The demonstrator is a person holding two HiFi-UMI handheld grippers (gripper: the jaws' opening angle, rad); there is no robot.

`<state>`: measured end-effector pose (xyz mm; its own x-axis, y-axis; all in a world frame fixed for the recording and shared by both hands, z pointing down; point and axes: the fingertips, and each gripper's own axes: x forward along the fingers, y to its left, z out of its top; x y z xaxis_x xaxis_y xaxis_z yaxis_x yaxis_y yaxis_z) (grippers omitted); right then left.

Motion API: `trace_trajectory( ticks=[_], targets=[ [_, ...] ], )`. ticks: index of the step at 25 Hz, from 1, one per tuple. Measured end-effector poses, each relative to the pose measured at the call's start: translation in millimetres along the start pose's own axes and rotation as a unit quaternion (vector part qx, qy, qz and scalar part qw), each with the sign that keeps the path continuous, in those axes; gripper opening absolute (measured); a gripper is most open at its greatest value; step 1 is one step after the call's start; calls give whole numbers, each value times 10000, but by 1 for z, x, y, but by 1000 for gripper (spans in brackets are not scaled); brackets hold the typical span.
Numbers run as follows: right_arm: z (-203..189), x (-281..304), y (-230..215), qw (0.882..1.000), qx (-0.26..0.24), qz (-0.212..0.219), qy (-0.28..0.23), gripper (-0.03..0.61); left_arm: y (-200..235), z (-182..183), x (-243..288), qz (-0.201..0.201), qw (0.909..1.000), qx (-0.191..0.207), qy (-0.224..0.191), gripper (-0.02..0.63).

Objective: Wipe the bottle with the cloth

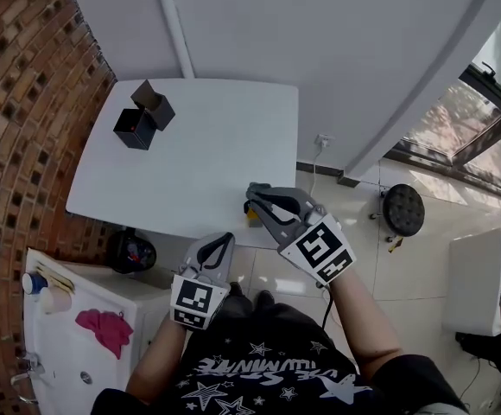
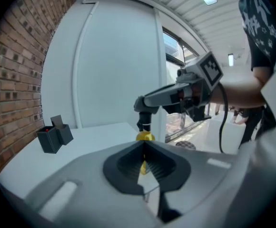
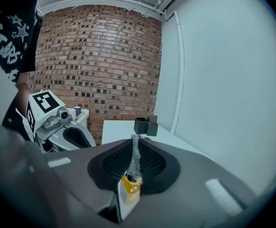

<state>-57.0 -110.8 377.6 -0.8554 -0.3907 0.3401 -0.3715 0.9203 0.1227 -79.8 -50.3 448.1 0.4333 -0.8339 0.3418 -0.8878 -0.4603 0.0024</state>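
My right gripper [image 1: 256, 204] is shut on a small bottle [image 1: 252, 219] of yellow liquid with a black cap, held in the air just off the white table's [image 1: 207, 162] near edge. In the right gripper view the bottle [image 3: 130, 188] sits deep between the closed jaws. The left gripper view shows that gripper [image 2: 145, 109] pinching the bottle [image 2: 145, 137] by its neck. My left gripper [image 1: 218, 242] is shut and empty, lower and to the left. A pink cloth [image 1: 104, 327] lies on a white cabinet [image 1: 65, 353] at lower left, apart from both grippers.
A black open box [image 1: 144, 117] stands on the table's far left. A brick wall [image 1: 17, 102] runs along the left. A dark round object [image 1: 131, 252] sits under the table. A black stool [image 1: 403, 210] and another white table [image 1: 475, 279] stand to the right.
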Motion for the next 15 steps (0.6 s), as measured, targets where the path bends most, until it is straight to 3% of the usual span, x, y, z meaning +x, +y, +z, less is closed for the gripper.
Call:
trace_trajectory(
  ticks=[3, 8, 15],
  targets=[
    [2, 1, 0, 10000, 38, -19, -3, 35, -2, 1, 4, -71, 9999, 44, -100, 5],
    [3, -2, 2, 10000, -5, -54, 56, 37, -8, 13, 7, -290, 9991, -244, -172, 5],
    [2, -11, 17, 9998, 173, -84, -12, 37, -5, 22, 9, -361, 9989, -190, -233, 5]
  ],
)
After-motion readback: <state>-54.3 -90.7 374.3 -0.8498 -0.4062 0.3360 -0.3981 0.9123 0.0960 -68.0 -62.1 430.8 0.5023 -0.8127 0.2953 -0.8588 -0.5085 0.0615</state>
